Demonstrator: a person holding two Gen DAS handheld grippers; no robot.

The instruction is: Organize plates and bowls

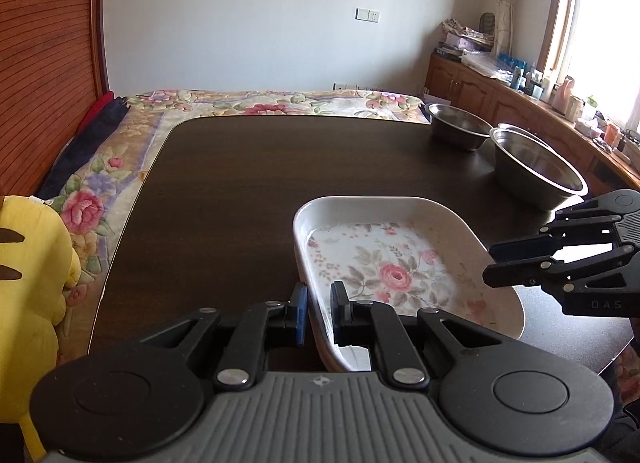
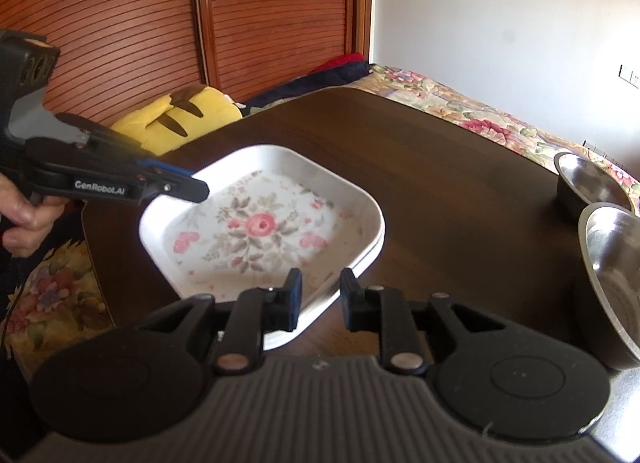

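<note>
Both hand-held grippers straddle opposite rims of the flowered plate point(image 1: 396, 263) on the table point(image 1: 240, 191), fingers spread, seemingly to lift it level: left hand-held gripper point(image 1: 320, 311), right hand-held gripper point(image 2: 320, 295).

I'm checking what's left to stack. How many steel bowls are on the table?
2, possibly 3. A smaller steel bowl sits at the table's far right corner; a larger bowl sits nearer, beside it. A second rim behind the larger one hints at another nested beneath.
</note>
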